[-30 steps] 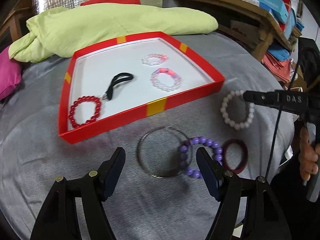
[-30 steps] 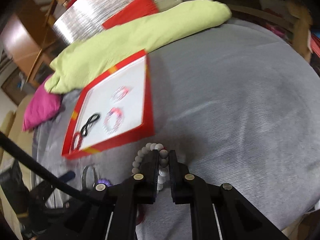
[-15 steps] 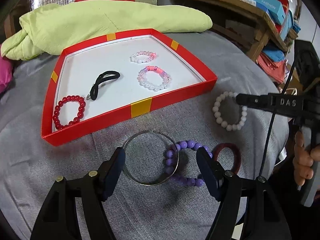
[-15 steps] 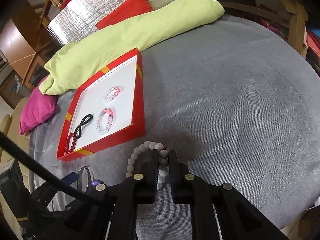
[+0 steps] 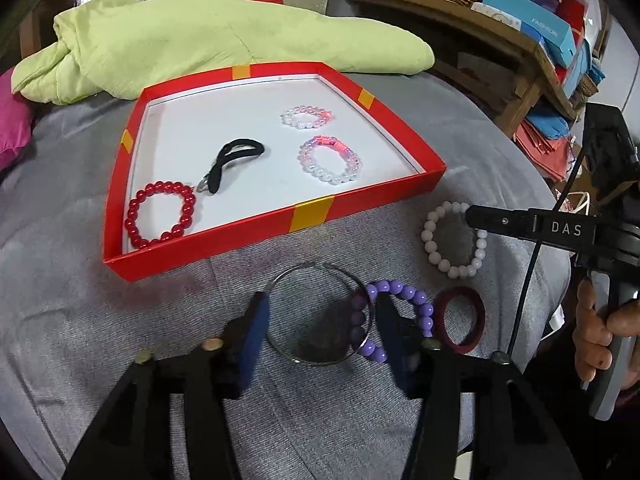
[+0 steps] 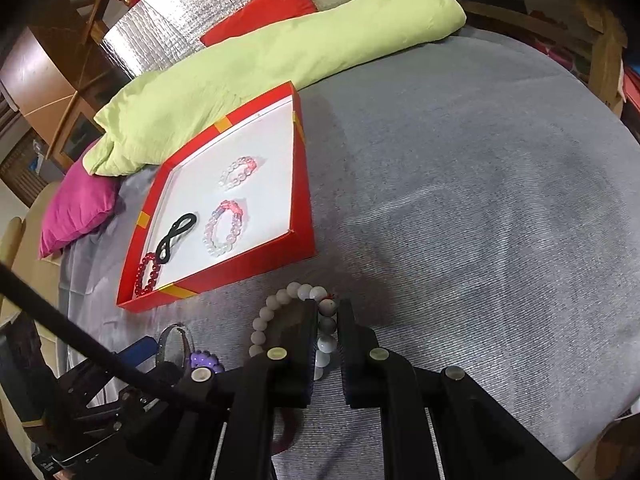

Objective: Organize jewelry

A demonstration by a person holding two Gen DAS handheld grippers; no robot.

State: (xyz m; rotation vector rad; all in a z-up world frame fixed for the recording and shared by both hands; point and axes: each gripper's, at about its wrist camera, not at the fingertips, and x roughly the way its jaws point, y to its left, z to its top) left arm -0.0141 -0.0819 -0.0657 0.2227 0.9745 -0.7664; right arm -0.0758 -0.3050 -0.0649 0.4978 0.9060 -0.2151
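While its jaws stand apart around the silver bangle (image 5: 320,314), the left gripper (image 5: 320,316) sits low over the grey table (image 5: 100,320), one finger outside the ring and the other beside the purple bead bracelet (image 5: 394,316) that overlaps the bangle's edge. Just past that finger lies a dark red band (image 5: 460,316). Off to its right, the right gripper (image 6: 325,328) has its jaws clamped on one side of the white bead bracelet (image 6: 276,304), which rests on the table. Ahead of both grippers sits the red tray (image 5: 360,200), holding a red bead bracelet (image 5: 160,216), a black hair tie (image 5: 236,160) and two pale pink bracelets (image 5: 330,160)
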